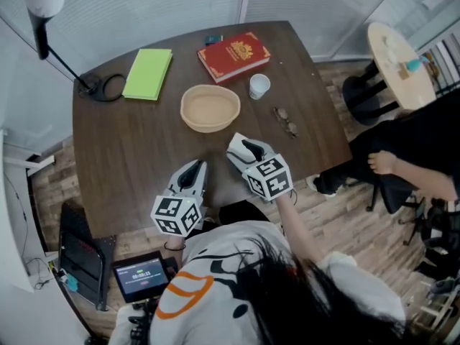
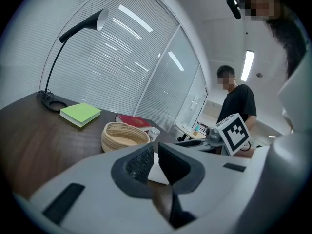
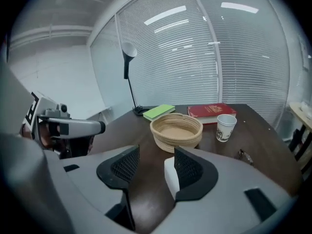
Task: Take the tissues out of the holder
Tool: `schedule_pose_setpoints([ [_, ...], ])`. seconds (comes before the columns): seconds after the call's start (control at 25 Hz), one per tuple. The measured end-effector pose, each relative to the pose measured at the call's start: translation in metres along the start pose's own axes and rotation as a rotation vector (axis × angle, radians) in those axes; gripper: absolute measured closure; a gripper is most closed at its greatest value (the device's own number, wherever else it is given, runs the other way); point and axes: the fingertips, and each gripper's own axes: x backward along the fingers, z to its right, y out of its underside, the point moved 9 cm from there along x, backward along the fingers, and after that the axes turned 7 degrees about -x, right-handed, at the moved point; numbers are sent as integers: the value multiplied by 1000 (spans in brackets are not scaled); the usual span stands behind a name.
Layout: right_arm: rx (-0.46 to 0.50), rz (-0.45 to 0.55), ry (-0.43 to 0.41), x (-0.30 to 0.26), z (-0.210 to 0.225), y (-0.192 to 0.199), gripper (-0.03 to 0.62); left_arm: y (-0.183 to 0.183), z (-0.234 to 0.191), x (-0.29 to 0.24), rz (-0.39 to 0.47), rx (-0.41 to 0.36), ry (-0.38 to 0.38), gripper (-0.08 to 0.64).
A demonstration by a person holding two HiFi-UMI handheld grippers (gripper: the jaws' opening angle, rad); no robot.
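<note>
The left gripper (image 2: 154, 148) hangs low over the near edge of the tabletop (image 3: 146, 191) with its fingers drawn almost together, leaving only a slit (the white sliver in that slit may be the finger's own flank or a scrap of tissue, I cannot tell which). Just to its right, the right gripper (image 3: 156, 152) has its fingers spread with nothing but bare wood between them. Straight ahead of the right fingers, near but not touching, sits a woven basket (image 3: 175, 139). It is the only thing here that could pass for the holder, and its bowl looks empty; no tissue shows clearly anywhere. Further out, to the right of those fingers, stands a paper cup (image 3: 226, 127), and beyond the basket lie a red book (image 3: 211, 110) and a green notepad (image 3: 159, 111). I judge that the emptying is either done or not yet begun; the next move calls for finding the tissues before any reach, then a light pinch on the top sheet
</note>
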Motion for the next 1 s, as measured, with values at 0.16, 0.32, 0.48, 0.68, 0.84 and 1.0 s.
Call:
schedule_pose_setpoints([
  [0.16,-42,48,18,8,-14,4,459,2,4,10,2,-9,13,529],
  [0.32,-105,90,4,17,-32,8,529,4,5,24,11,-21,25,529],
  [0.48,-140,125,-17,27,-59,14,552,7,6,44,20,-29,37,529],
  [0.68,-164,159,-24,38,-94,30,560,20,9,73,13,-37,59,529],
  [0.84,-202,186,-17,51,-116,46,561,32,17,95,0,-50,92,529],
  [1.0,-230,198,3,62,-134,63,563,38,23,112,-5,-60,123,529],
])
